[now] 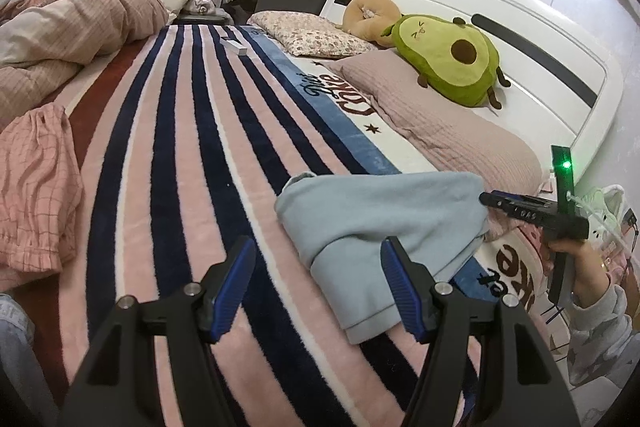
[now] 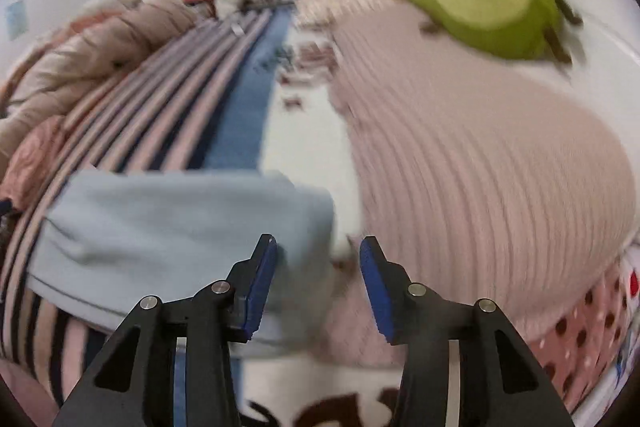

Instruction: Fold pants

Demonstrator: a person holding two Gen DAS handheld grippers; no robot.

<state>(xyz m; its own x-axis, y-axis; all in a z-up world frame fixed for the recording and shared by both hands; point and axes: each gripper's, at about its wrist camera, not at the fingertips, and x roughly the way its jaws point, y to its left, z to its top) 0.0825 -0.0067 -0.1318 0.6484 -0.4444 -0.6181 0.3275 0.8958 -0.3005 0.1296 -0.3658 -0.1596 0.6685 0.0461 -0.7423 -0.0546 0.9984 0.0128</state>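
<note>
Here, left gripper (image 1: pixel 318 289) spread wide, empty, above a striped blanket (image 1: pixel 180 147) on the bed. Right gripper (image 2: pixel 318 285) (view blurred) also spread, empty. Between them, light blue pants (image 1: pixel 372 223) folded on the blanket, near a pink pillow (image 1: pixel 452 131).

Both tongs, left (image 1: pixel 318 269) and right (image 2: pixel 318 269), have black angular arms with silver screws and ribbed blue pads. The right one carries a green light, and its hand (image 1: pixel 576 259) wears a grey starred sleeve (image 1: pixel 604 335).

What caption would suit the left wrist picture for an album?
Open left gripper hovers by folded light-blue pants on a striped blanket, avocado plush watching.
</note>
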